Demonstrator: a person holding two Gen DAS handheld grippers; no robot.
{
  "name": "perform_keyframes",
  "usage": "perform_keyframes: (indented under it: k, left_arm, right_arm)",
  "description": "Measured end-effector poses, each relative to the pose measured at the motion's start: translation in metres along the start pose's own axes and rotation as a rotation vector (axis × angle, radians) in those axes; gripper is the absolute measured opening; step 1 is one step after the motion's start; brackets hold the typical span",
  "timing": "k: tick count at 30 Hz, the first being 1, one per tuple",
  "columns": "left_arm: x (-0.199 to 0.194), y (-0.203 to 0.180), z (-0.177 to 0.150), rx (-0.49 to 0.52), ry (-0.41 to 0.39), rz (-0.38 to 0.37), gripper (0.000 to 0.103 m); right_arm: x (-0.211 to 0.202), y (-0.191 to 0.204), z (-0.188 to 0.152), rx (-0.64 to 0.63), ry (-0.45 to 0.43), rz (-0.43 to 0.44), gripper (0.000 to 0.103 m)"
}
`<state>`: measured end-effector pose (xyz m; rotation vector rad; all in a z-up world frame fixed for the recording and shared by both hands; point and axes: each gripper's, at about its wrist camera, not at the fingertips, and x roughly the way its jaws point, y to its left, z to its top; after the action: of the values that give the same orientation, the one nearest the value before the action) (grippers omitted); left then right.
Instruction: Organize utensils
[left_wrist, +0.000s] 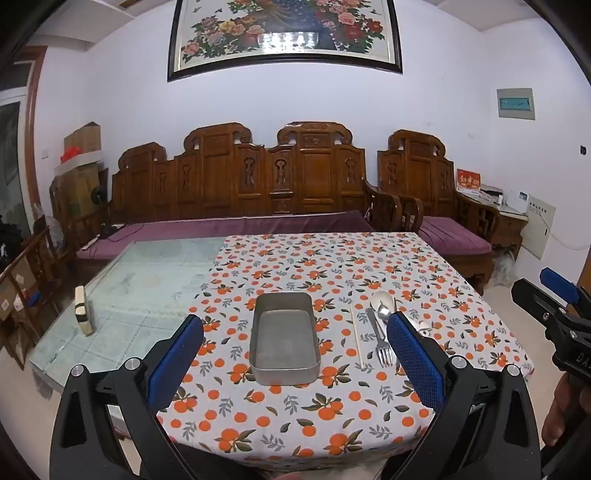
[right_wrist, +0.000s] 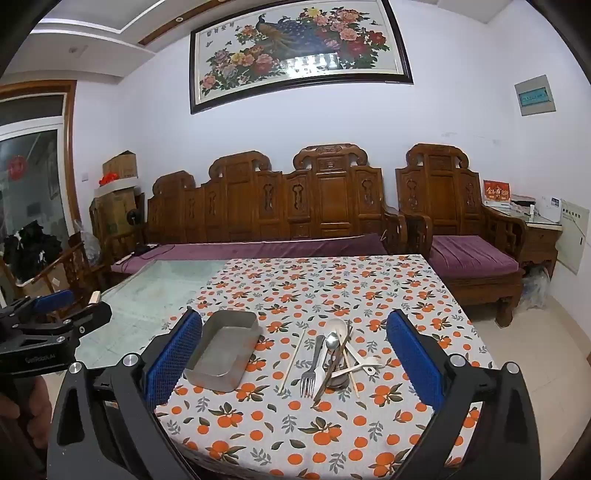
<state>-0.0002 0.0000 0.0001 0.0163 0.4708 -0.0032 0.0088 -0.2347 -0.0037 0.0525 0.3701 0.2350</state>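
An empty rectangular metal tin (left_wrist: 283, 338) (right_wrist: 223, 354) sits on the orange-patterned tablecloth (left_wrist: 332, 266). Right of it lie a single pale chopstick (left_wrist: 357, 338) (right_wrist: 291, 360) and a loose pile of utensils (right_wrist: 338, 356): a metal fork (left_wrist: 383, 349) (right_wrist: 310, 369), a metal spoon (right_wrist: 331, 341), a white spoon (right_wrist: 337, 326), a white fork (right_wrist: 364, 360) and dark chopsticks. My left gripper (left_wrist: 295, 320) hovers open in front of the tin, nothing between its fingers. My right gripper (right_wrist: 294, 318) is open too, framing the tin and the pile from the near side.
The cloth covers only the table's right part; bare glass top (left_wrist: 147, 280) lies to the left, with a small beige block (left_wrist: 83, 311) near its left edge. A carved wooden sofa (left_wrist: 258, 177) with purple cushions stands behind the table. A hand (left_wrist: 557, 413) grips the right tool.
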Motion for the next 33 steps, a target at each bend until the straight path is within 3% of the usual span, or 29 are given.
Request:
perform_keyframes:
  k: [33]
  left_arm:
    - [-0.002, -0.003, -0.001, 0.005, -0.003, -0.015, 0.096]
  right_arm:
    - [-0.003, -0.002, 0.003, 0.002, -0.006, 0.001, 0.1]
